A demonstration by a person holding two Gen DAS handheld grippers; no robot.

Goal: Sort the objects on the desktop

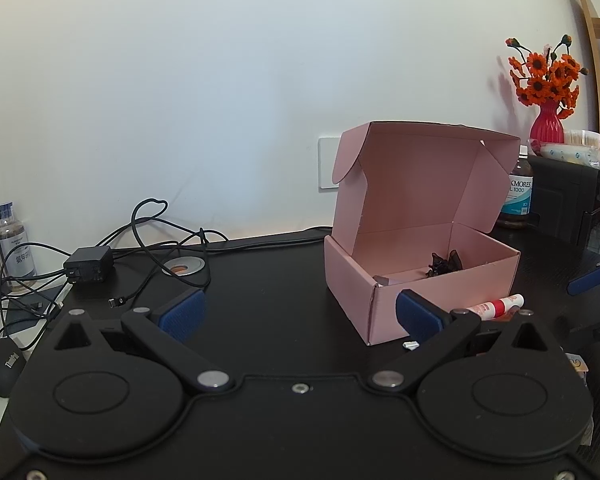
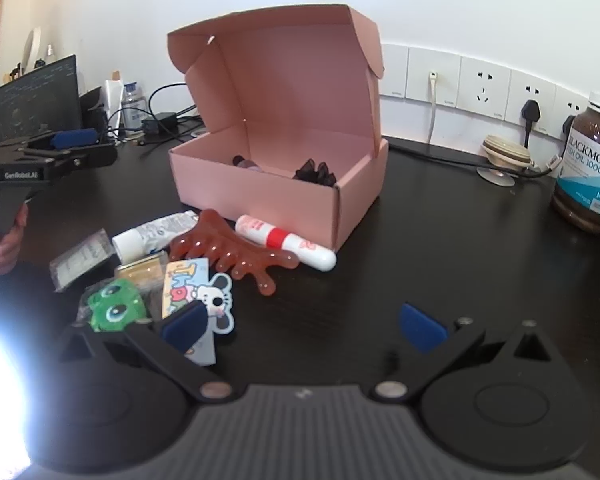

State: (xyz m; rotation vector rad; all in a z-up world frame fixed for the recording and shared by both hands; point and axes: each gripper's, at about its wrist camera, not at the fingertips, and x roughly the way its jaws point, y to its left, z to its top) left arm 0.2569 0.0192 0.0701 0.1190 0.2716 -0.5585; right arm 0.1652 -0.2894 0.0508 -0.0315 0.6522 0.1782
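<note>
Right hand-held gripper point(image 2: 304, 330): jaws spread wide, empty, hovering low over the desk point(image 2: 420, 248) just in front of the pink box point(image 2: 260, 184); its left pad point(image 2: 184, 326) overlaps the mouse-shaped card point(image 2: 216, 300) in view, contact uncertain. Left hand-held gripper point(image 1: 300, 312): likewise released, holding nothing, poised beside the box's left front corner. Unsorted clutter lies before the box's front wall: red-and-white tube point(image 2: 284, 242) touching it, amber comb point(image 2: 232, 250), white tube point(image 2: 152, 234), green frog toy point(image 2: 116, 308). A dark hair clip point(image 2: 316, 174) already sits inside the box. Judgement: approach one item squarely, centre it between the pads, close firmly, and clear the box rim before releasing.
</note>
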